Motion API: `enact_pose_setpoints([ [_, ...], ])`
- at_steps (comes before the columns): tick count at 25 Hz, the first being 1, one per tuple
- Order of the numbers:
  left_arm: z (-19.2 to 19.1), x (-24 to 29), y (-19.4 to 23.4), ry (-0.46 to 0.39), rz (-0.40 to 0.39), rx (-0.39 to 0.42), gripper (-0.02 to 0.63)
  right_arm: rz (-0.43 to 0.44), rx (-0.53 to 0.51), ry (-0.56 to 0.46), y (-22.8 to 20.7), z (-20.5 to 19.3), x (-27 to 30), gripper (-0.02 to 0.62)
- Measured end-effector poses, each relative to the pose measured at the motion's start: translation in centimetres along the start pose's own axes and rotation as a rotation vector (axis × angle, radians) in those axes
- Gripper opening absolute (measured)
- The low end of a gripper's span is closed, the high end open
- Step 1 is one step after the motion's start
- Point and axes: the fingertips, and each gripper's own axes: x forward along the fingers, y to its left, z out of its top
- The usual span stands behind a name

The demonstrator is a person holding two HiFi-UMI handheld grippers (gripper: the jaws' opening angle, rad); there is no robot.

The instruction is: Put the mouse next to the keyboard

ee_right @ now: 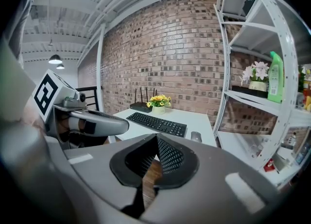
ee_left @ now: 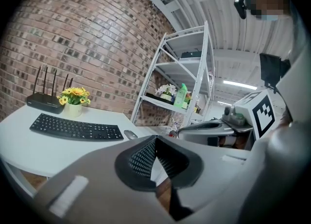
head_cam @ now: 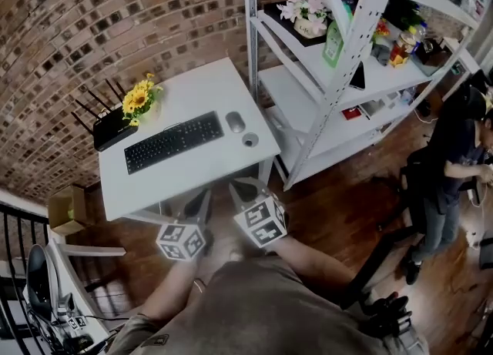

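Off the table's (head_cam: pixel 192 180) near edge, the left gripper (ee_left: pixel 155 138) and right gripper (ee_right: pixel 156 138) hang side by side, jaws pressed together on nothing. Toward the right edge the mouse (head_cam: pixel 235 122) lies just beside the keyboard's (head_cam: pixel 173 141) right end (placing looks done, so I judge no further reach is needed). Router (head_cam: pixel 112 128) and flowers (head_cam: pixel 139 98) fill the far left corner, with a brick wall (head_cam: pixel 115 15) behind and shelves (head_cam: pixel 339 92) to the right.

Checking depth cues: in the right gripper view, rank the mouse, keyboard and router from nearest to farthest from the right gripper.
1. Mouse, near the table's right edge.
2. Keyboard, mid-table.
3. Router, back left corner.
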Motion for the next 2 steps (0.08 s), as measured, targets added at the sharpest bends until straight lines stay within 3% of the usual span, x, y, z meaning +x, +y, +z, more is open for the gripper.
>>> enact_pose_setpoints([
  [2, -0.13, -0.09, -0.37, 0.000, 0.003, 0.001, 0.002, 0.004, -0.003, -0.001, -0.02, -0.05, -0.46, 0.012],
])
